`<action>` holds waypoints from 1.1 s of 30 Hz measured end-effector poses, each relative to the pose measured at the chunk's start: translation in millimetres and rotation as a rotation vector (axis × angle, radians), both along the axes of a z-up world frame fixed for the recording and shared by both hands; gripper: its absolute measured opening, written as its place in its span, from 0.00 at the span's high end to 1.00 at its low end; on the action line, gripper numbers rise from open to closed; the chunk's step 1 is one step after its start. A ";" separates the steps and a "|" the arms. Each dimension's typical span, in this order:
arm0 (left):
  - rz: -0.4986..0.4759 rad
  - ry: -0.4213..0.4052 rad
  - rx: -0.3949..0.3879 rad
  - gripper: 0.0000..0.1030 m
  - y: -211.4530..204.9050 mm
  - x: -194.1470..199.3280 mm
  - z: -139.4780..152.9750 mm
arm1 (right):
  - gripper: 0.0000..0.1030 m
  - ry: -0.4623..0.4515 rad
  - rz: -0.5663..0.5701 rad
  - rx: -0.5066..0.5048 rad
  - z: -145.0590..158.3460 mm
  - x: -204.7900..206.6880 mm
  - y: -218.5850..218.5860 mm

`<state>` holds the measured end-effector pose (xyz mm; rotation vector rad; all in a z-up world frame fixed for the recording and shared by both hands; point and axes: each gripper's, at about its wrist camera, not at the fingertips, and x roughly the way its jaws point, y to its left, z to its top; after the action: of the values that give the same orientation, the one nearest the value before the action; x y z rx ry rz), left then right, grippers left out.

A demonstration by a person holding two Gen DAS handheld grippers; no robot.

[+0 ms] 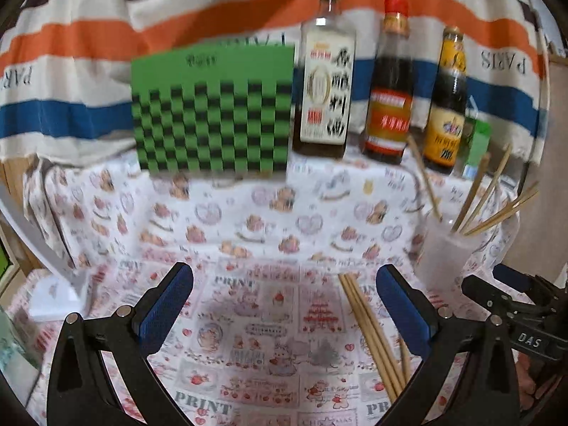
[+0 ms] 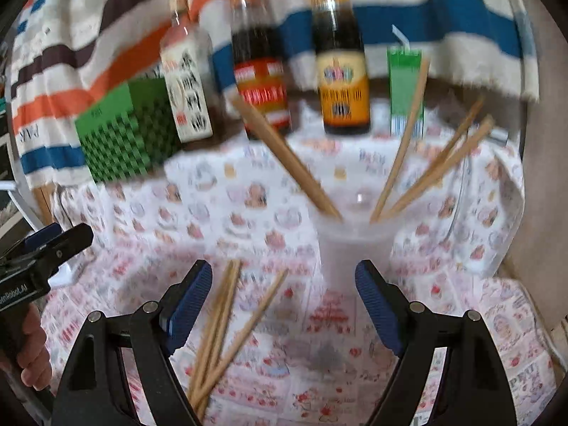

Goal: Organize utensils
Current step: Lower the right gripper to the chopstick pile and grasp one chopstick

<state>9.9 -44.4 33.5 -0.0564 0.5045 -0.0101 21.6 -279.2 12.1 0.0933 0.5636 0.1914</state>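
On the table w/ the pink printed cloth (image 1: 248, 319), the left gripper (image 1: 284, 305) w/ blue pads hangs wide apart & holds nothing. Loose tan wooden chopsticks (image 1: 372, 330) lie on the cloth just by its right pad, more stand in the clear plastic cup (image 2: 351, 248), and the right gripper (image 2: 284, 305) gapes empty before that cup.

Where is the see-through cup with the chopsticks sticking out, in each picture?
Left wrist view: the cup stands at the right, just beyond the open left gripper.
Right wrist view: the cup is in the middle, just ahead of the open right gripper.
Shared landmark: the red-capped bottle at the back.
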 end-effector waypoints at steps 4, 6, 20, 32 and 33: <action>0.011 0.056 -0.016 0.01 2.8 14.7 -23.5 | 0.18 0.065 0.013 -0.015 -19.1 9.9 4.0; 0.017 0.085 -0.019 0.01 4.3 20.8 -31.9 | 0.18 0.086 0.020 -0.035 -26.3 12.0 7.4; 0.078 0.119 -0.029 0.01 15.2 21.2 -28.6 | 0.33 0.236 0.207 -0.107 -52.7 9.8 44.9; 0.142 -0.045 0.103 0.01 12.5 -0.2 -2.3 | 0.85 0.332 0.287 -0.080 -64.5 6.1 58.9; 0.136 -0.050 0.103 0.01 10.7 -2.3 -1.6 | 0.86 0.330 0.271 -0.083 -64.5 7.8 56.9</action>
<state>7.7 -33.8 31.8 0.0107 0.4493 0.1469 29.4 -222.2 -52.5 -0.0340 0.9125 0.4204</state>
